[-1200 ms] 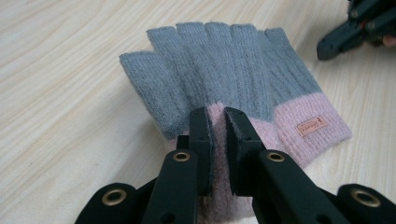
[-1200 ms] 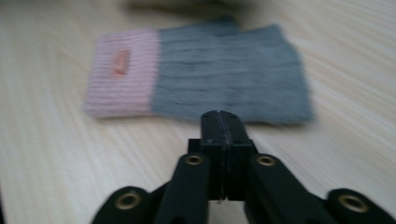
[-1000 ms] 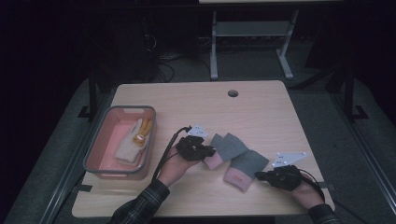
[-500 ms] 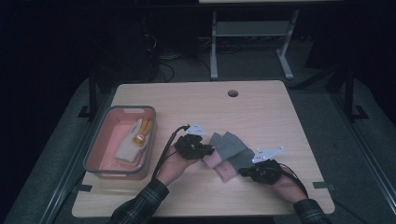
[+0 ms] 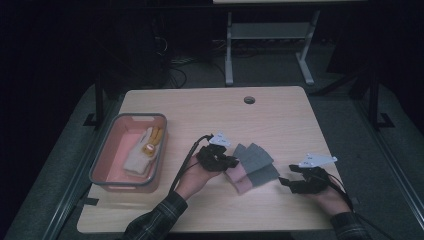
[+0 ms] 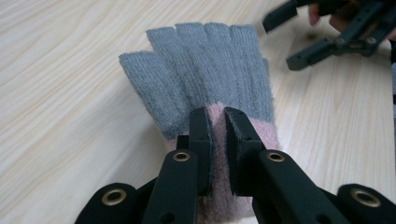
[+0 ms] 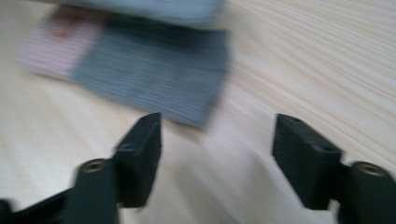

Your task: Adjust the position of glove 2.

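Two grey knit gloves with pink cuffs lie overlapping near the front middle of the table, the upper glove (image 5: 254, 156) partly over the lower glove (image 5: 260, 176). My left gripper (image 5: 226, 161) is shut on the pink cuff (image 6: 215, 122) of the upper glove (image 6: 210, 79), pinching the fabric between its jaws. My right gripper (image 5: 289, 183) sits on the table a little right of the gloves. Its jaws have just been opening and stand wide apart (image 7: 217, 140) with nothing between them. The lower glove (image 7: 154, 74) lies blurred just ahead of it.
A pink bin (image 5: 102, 155) stands at the left of the table, holding a white and yellow glove (image 5: 142, 150). A round cable hole (image 5: 249, 100) is at the far middle. The right gripper (image 6: 327, 32) shows beyond the glove in the left gripper view.
My right gripper pushed left with the lower glove toward the other one, then let it go, opened and drew back to the right. The left gripper kept still on the cuff.
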`<move>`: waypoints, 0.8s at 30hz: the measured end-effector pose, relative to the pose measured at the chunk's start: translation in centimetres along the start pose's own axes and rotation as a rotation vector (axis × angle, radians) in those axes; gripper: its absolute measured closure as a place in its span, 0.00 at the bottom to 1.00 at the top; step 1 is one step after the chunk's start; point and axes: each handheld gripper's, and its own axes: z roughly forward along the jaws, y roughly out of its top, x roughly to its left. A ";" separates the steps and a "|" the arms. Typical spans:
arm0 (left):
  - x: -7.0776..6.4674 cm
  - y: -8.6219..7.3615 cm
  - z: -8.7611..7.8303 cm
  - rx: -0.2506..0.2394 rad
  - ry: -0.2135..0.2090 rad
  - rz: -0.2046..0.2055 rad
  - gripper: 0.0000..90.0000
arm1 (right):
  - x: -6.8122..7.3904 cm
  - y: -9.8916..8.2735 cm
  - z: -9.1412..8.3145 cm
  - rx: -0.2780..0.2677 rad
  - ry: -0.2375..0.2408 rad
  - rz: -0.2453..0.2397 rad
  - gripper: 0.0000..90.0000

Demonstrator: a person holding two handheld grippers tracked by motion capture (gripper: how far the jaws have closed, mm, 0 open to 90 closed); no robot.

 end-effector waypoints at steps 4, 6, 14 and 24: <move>-0.6 0.4 0.9 0.007 -0.014 0.006 0.91 | -1.6 -0.6 -0.2 -0.004 -0.057 0.054 0.20; -0.9 0.4 1.6 0.019 -0.028 0.011 0.91 | -2.0 -0.9 -0.2 0.000 -0.070 0.069 0.18; -1.2 0.1 2.2 0.042 -0.037 0.019 0.91 | -2.3 -1.4 -0.1 0.011 -0.111 0.074 0.15; -1.3 -0.3 2.3 0.060 -0.047 0.022 0.91 | -2.3 -1.6 0.1 0.021 -0.112 0.080 0.15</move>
